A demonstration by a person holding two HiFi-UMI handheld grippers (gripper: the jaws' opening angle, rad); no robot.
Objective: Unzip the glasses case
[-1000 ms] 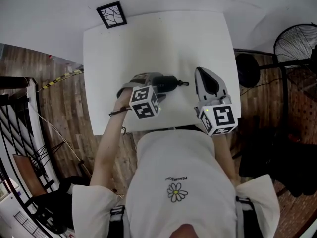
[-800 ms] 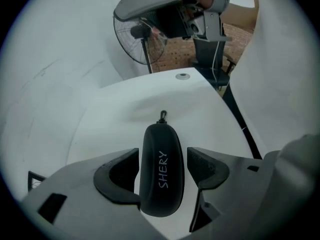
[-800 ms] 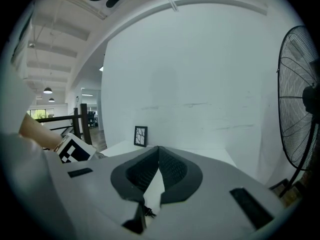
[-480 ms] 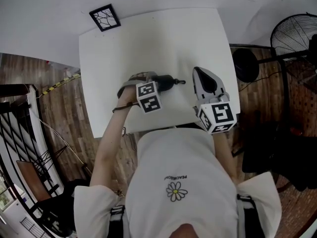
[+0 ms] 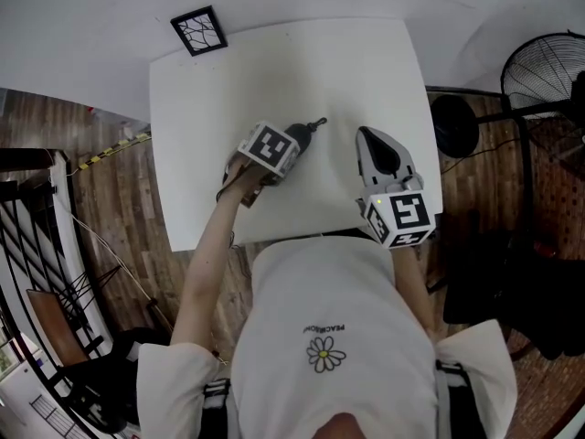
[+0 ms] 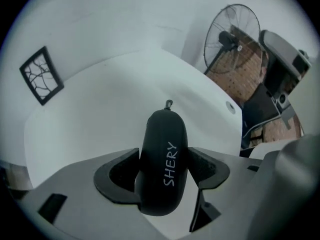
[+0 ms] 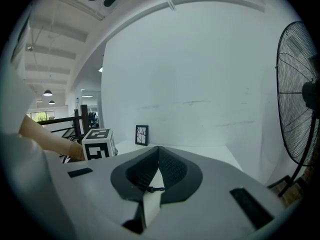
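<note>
Clamped across the glasses case (image 6: 161, 134) by the left gripper (image 6: 164, 157), over the table's (image 5: 274, 71) middle. Smooth, rounded black shell, hard-looking: could squirt from the pads under a tug. Tiny zip pull (image 6: 169, 104) at its far tip, easily missed by the right gripper (image 7: 158, 149), pinched together, empty, at the table's near right edge.

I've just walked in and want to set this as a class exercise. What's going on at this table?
A person at a white table holds a gripper in each hand. The left gripper has a black glasses case clamped between its fingers, with the zip pull pointing away. The right gripper is shut and empty, near the table's right edge. The case shows no opening yet.
</note>
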